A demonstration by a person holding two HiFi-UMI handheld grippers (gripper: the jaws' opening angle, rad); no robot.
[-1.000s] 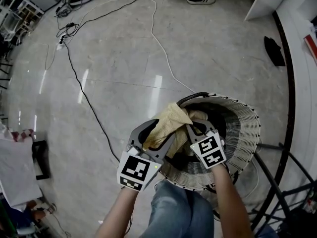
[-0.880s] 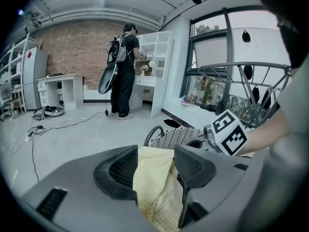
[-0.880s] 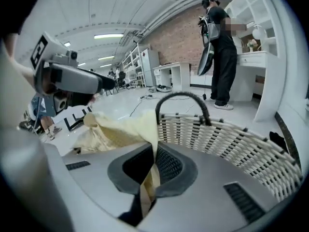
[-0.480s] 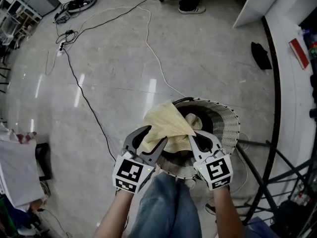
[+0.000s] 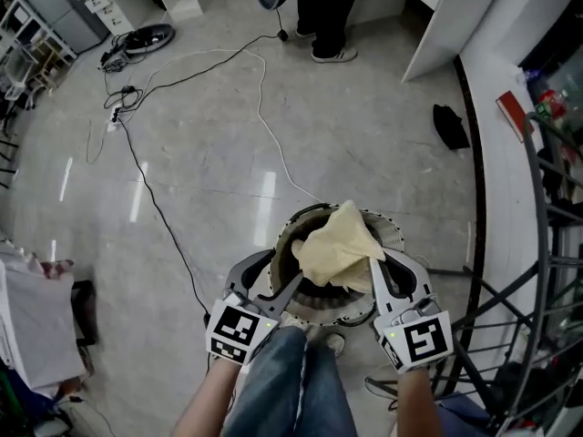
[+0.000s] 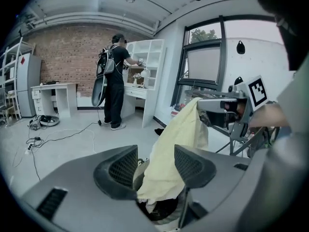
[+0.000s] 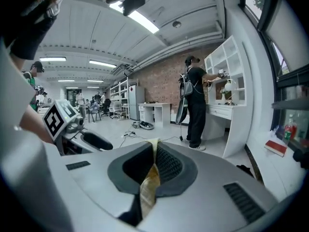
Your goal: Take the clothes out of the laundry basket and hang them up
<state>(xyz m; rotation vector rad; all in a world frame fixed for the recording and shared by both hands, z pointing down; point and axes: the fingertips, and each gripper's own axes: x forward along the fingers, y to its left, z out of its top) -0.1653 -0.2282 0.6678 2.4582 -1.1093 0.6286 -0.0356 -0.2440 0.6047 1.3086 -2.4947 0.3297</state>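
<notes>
Over grey floor [image 5: 209,135], right gripper [image 5: 375,264] pinches yellow cloth [image 5: 337,244] hanging lengthwise down; left gripper [image 5: 281,271] gapes.

Head view steeply down, gripper views close, level, all sharing cloth [image 5: 339,244]

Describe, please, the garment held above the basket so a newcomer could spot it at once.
Find the round wicker basket at the person's knees. Over it hangs a pale yellow cloth, pinched by the right tool: the only piece above the rim.
</notes>
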